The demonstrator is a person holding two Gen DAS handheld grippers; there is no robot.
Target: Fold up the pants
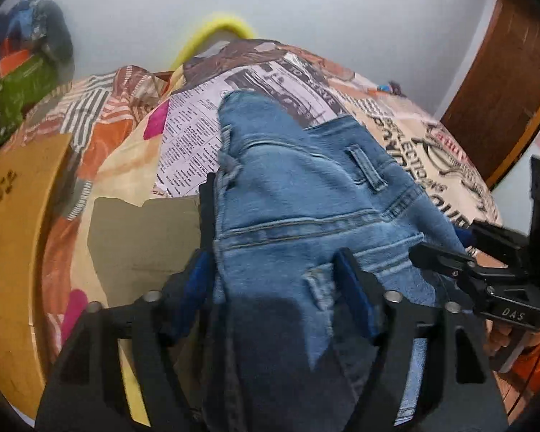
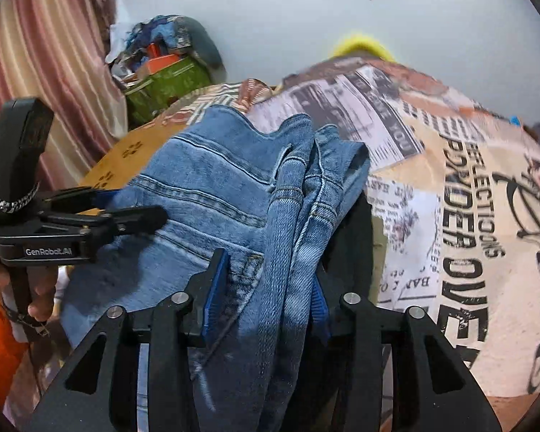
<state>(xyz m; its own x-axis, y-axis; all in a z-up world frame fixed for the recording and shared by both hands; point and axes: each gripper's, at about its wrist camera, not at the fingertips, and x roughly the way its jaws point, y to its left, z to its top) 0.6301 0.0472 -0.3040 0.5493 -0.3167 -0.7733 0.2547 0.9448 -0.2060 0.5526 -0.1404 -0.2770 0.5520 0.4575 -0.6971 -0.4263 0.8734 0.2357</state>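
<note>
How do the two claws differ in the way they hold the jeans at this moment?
The left claw stands wide, with a broad, fairly flat span of the jeans between its pads; the right claw is narrower, its pads around a bunched, rope-like bundle of the jeans. A belt loop shows ahead of the left claw; stacked seams and hems ahead of the right. Both hold the same blue denim over the printed bedsheet.

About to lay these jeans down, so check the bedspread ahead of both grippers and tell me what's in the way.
The jeans hang between the fingers of the left gripper and right gripper. The printed bedspread beyond looks bare. An olive-green cloth lies just left of the jeans and could get covered.
</note>
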